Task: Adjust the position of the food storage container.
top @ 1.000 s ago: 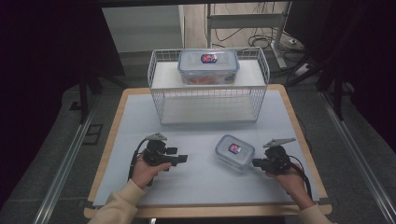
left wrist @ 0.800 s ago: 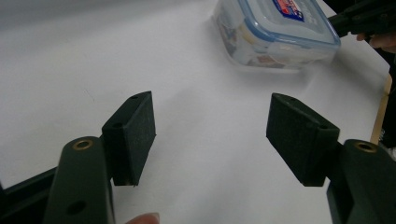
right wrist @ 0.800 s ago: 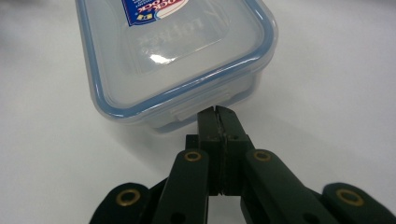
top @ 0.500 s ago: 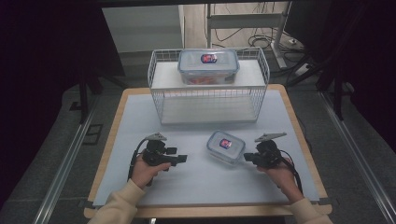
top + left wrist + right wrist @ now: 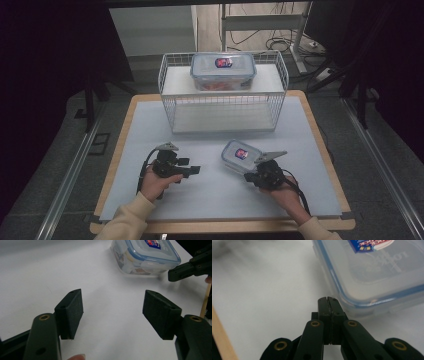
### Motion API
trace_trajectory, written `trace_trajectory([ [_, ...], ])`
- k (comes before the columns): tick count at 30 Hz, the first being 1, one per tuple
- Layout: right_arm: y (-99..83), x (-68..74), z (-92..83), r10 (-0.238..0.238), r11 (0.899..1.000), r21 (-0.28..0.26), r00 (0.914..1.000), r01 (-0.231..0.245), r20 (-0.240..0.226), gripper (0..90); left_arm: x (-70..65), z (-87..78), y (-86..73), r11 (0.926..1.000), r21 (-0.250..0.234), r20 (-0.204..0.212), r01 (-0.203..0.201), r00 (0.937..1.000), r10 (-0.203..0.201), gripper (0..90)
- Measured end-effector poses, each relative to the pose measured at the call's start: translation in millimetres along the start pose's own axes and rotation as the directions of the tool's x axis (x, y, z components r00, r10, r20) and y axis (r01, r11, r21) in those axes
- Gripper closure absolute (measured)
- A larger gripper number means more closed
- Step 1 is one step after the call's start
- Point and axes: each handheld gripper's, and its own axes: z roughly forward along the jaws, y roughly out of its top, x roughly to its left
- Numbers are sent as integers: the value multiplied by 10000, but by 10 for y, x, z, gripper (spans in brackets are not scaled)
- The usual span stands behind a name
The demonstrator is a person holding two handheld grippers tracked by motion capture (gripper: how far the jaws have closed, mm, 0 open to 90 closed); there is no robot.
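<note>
A small clear lidded container with a blue rim and a red-and-blue label lies on the white mat, right of centre. My right gripper is shut with nothing between its jaws, and its tip sits right at the container's near edge. My left gripper rests on the mat at left centre, pointing right. It stands open with bare mat between the jaws. The container lies beyond it, and the right gripper's jaws reach in at that view's right edge.
A white wire basket rack stands at the back of the mat. On its top shelf sits a second, larger lidded container. The table's wooden edge borders the mat on the right. Dark floor and cables surround the table.
My right gripper has moved left along the mat, and the small container has slid a little left ahead of it. The left gripper has stayed where it was.
</note>
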Motion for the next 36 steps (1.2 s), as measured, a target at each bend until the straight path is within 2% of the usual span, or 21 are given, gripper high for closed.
trace_trajectory([
  [6, -21, -81, -42, 231, 9997, -107, 9994, -228, 264, 896, 11, 0, -3, 10000, 16, 7, 0, 10000, 0, 323],
  [18, -43, -461, -146, 1180, 9923, -483, 9887, -1140, 921, 896, 11, 14, -5, 10000, 70, -17, 6, 10000, -6, 323],
  [22, -34, -530, -142, 1338, 9900, -572, 9861, -1287, 984, 896, 12, 19, -7, 10000, 93, -20, 25, 10000, -25, 323],
  [26, -36, -529, -149, 1320, 9902, -571, 9871, -1272, 910, 896, 10, 17, -7, 10000, 89, -30, 9, 10000, -9, 323],
  [30, -51, -520, -263, 1342, 9892, -710, 9874, -1284, 834, 896, 13, 5, -7, 10000, 33, -42, 8, 10000, -8, 323],
  [31, -48, -547, -348, 1338, 9884, -850, 9860, -1256, 992, 896, 15, 1, -6, 10000, 27, -37, 13, 10000, -13, 323],
  [32, -48, -547, -348, 1338, 9884, -850, 9860, -1256, 992, 896, 16, 1, -6, 10000, 18, -49, 70, 10000, -70, 323],
  [33, -36, -582, -399, 1436, 9863, -971, 9835, -1331, 1103, 896, 18, 2, -6, 9999, 3, -64, 114, 9999, -114, 323],
  [34, 13, -682, -485, 1691, 9798, -1304, 9760, -1515, 1371, 896, 20, 2, -5, 9999, -2, -73, 121, 9999, -121, 323],
  [36, 35, -714, -502, 1733, 9783, -1392, 9741, -1533, 1452, 896, 22, 2, -5, 9999, -2, -78, 129, 9999, -129, 323],
])
